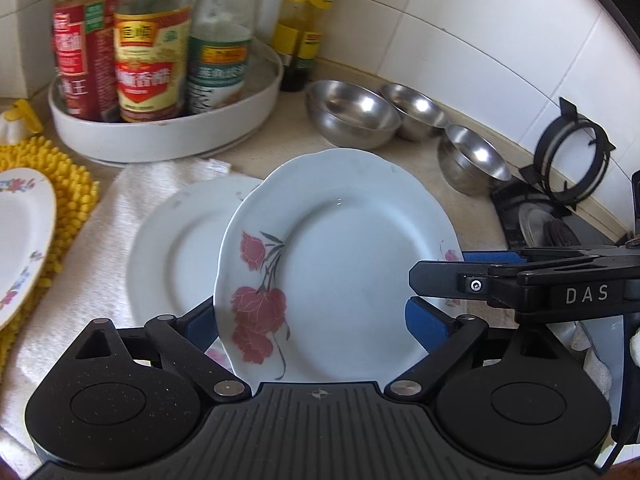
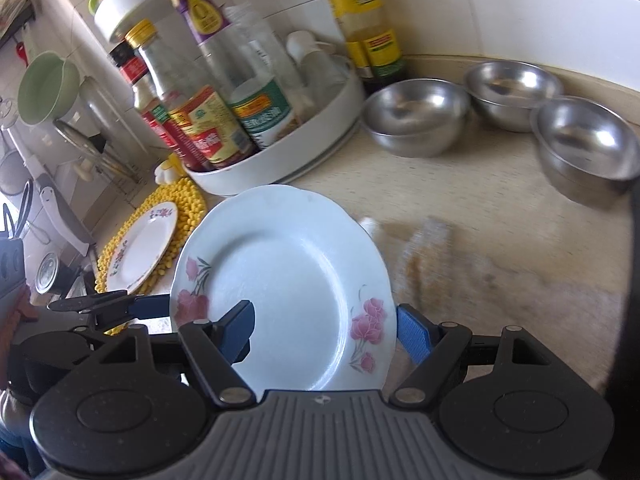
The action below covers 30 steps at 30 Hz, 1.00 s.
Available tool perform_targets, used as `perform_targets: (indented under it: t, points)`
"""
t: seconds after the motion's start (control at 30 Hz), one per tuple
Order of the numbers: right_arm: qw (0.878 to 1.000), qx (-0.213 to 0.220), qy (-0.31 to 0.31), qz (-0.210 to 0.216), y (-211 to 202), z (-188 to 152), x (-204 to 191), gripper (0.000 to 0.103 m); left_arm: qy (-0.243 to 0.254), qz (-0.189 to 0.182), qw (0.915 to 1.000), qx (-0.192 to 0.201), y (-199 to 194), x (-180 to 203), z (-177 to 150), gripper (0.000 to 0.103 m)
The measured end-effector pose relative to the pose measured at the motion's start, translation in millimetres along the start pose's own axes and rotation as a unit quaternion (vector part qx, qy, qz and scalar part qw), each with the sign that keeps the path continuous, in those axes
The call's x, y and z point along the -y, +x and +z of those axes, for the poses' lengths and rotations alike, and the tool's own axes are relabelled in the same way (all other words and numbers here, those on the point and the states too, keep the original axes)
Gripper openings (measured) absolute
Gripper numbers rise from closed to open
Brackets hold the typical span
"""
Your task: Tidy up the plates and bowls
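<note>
The left tongs [image 1: 312,330] are standing spread wide, and a white plate with red flowers [image 1: 340,264] is sitting tilted between their fingers: the left blue pad is hiding behind the plate's left rim while the right blue pad [image 1: 424,332] is overlapping its right rim. The right tongs [image 2: 324,332] are likewise standing spread. Their left finger is crossing the face of the same plate and their right pad is lying at its right edge. In the left wrist view these tongs are reaching in from the right at the plate's right rim. The plate is hanging clear of the table [image 1: 288,128], but it cannot be told which pair is pressing on it. Directly below and to the left, a second white plate [image 1: 176,248] is lying flat on a white towel [image 1: 92,240]. Further left, a gilt-edged plate with small flowers [image 1: 20,232] is resting on a yellow knobbled mat [image 1: 68,184]. Three steel bowls are standing upright near the tiled wall, apart from one another: a large one [image 1: 352,114], one behind it [image 1: 416,110], and one to the right [image 1: 472,160] near the stove burner [image 1: 572,160]. A round white tray [image 1: 160,140] carrying sauce bottles is standing behind the towel.
</note>
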State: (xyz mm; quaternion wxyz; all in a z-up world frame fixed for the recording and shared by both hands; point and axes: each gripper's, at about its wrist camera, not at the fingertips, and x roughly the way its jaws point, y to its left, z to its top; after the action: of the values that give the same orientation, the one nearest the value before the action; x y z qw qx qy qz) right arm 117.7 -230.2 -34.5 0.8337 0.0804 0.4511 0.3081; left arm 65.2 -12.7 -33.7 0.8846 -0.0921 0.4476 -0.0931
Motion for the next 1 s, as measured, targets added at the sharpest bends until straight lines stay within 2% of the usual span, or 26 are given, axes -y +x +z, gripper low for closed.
perform_targets:
  t: [0.43,1.0]
  points:
    - [1.0,-0.016,-0.016,0.003,35.8,17.5,-31.9,0.079,-0.014,0.017,0.9997,0.009,-8.3,-41.3,6.9,0.097]
    - [1.0,-0.025,-0.002,-0.018,67.5,36.1,-46.7,0.079,-0.008,0.008,0.9999,0.002,5.6,-73.1,25.4,0.097]
